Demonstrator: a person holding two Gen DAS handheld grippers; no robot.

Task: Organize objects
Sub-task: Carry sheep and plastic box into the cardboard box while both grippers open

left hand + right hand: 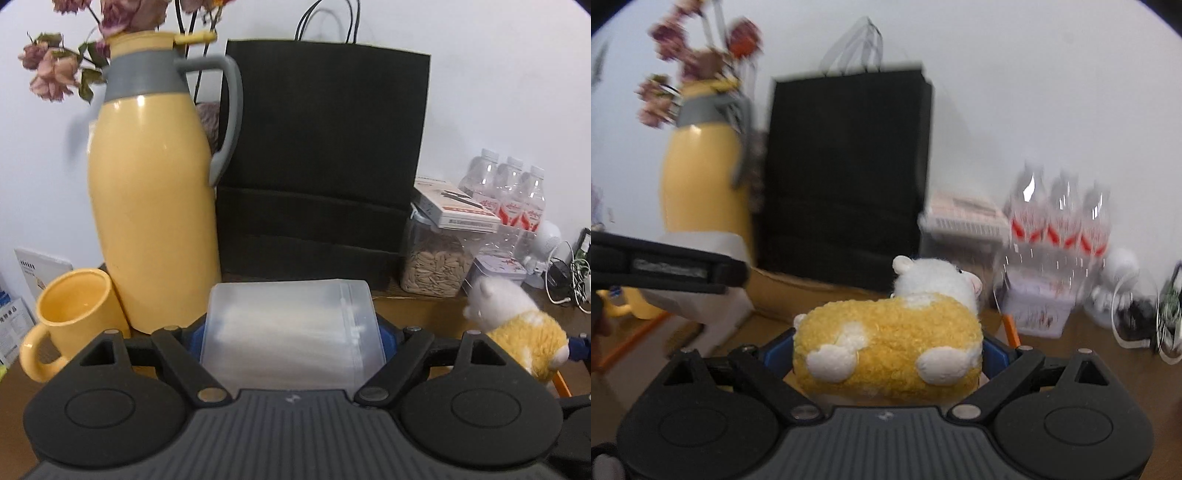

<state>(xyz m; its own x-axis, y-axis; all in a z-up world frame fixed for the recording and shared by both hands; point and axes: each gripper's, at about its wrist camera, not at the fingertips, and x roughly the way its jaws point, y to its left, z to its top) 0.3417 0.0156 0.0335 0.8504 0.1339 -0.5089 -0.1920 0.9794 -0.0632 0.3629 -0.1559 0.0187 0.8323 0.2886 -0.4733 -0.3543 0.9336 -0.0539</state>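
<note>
A translucent white plastic box (291, 328) with a zip bag inside sits between the blue pads of my left gripper (291, 343), which is shut on it and carries it above the desk. My right gripper (888, 354) is shut on a yellow and white plush sheep (886, 347), held sideways with its white head pointing away. That plush sheep (517, 325) also shows at the right of the left wrist view. The left gripper and its white box (698, 295) appear at the left edge of the right wrist view.
Along the white wall stand a yellow thermos jug (151, 206) with dried flowers, a yellow mug (70, 321), a black paper bag (321, 158), a jar of seeds (436, 262), a small box (458, 210), water bottles (509, 195), a tin (495, 269) and cables (569, 273). Brown desk (1089, 369) lies below.
</note>
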